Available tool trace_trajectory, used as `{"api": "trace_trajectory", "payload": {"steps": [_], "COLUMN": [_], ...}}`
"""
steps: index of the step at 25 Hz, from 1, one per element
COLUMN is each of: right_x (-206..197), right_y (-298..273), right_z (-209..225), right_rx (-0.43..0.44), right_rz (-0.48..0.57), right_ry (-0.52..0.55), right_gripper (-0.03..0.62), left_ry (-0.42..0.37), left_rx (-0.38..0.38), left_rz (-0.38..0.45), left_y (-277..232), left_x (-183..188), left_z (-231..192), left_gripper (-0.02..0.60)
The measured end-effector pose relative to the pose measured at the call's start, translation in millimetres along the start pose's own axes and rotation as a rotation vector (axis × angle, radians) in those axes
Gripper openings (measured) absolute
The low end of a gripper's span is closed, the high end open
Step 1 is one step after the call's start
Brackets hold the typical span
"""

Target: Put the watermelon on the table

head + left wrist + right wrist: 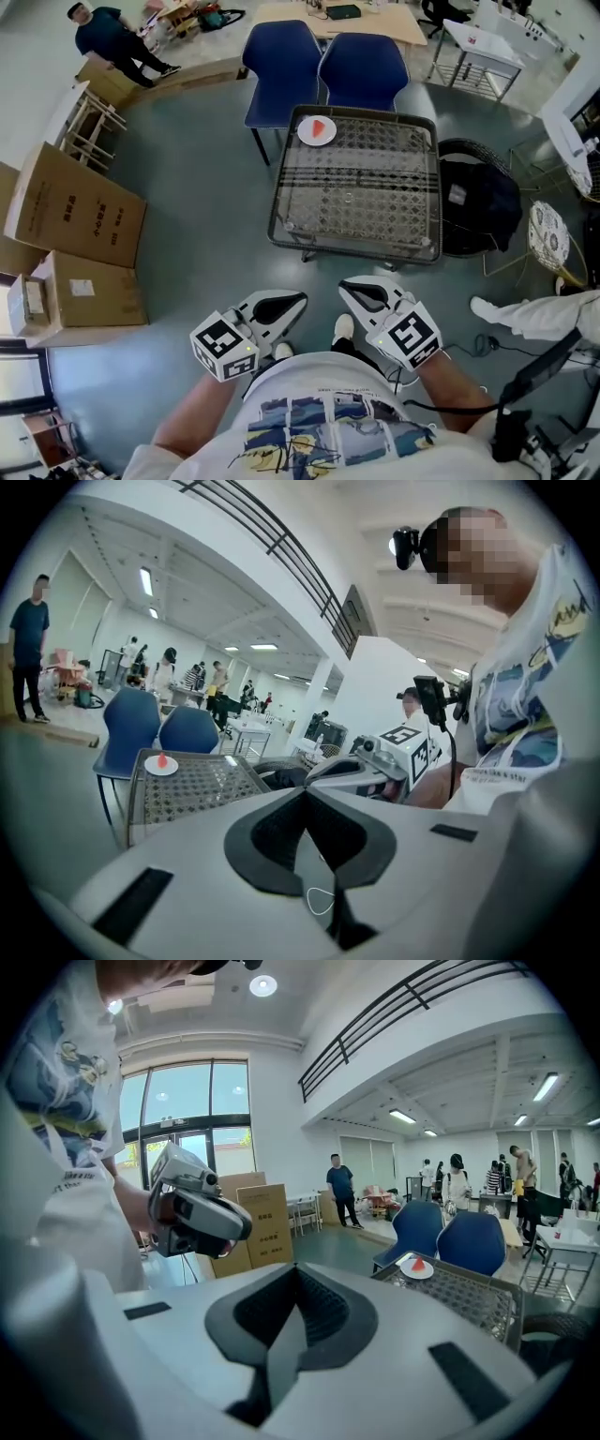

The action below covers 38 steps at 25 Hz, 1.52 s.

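Note:
A red watermelon slice [319, 128] lies on a small white plate [314, 137] at the far left corner of the glass-topped table [375, 202]. Both gripper views catch it far off: the slice [161, 759] and the slice [417, 1262]. My left gripper [296, 303] and right gripper [346, 287] hang close to my body, well short of the table's near edge. Both are shut with nothing between the jaws. In the left gripper view the jaws [305, 796] meet, and the right gripper [373, 765] shows beyond. The right gripper view shows its jaws [298, 1276] together, the left gripper [195, 1209] beside.
Two blue chairs [323, 67] stand behind the table. Cardboard boxes [80, 217] are stacked on the floor at left. A black bag in a wire basket [478, 202] sits right of the table. A person [117, 42] stands far left; someone's white-clad leg [530, 314] is at right.

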State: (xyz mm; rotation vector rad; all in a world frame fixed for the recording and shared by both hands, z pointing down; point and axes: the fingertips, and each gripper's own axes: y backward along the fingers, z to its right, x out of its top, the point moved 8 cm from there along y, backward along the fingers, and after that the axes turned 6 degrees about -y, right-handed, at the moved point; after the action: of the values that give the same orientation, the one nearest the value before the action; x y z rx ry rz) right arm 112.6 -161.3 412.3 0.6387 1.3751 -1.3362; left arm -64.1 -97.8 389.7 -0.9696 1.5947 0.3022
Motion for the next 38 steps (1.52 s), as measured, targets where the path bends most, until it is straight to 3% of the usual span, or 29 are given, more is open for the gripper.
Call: {"api": "trace_trajectory", "payload": {"steps": [8, 18, 28, 38], "right_x": [9.5, 13.9, 8.7, 9.9], "right_y": [-36.7, -61.4, -74.2, -75.8], "right_z": [-90.8, -196.8, -262.7, -282.5], "right_rx": [-0.027, -0.094, -0.109, -0.122], "right_rz": [-0.009, 0.007, 0.005, 0.002], "right_ry": [0.023, 0.027, 0.057, 0.075], "right_gripper": [0.011, 0.009, 0.009, 0.009], "left_ry": [0.035, 0.039, 0.01, 0.024], "left_rx": [-0.015, -0.129, -0.15, -0.185], "left_rz": [0.045, 0.088, 0.085, 0.092], "left_y": [101.1, 194.2, 235.0, 245.4], "left_x": [-22.8, -36.7, -64.8, -76.3], "left_z": [-0.4, 17.7, 32.5, 37.5], "left_gripper": [0.009, 0.009, 0.009, 0.009]}}
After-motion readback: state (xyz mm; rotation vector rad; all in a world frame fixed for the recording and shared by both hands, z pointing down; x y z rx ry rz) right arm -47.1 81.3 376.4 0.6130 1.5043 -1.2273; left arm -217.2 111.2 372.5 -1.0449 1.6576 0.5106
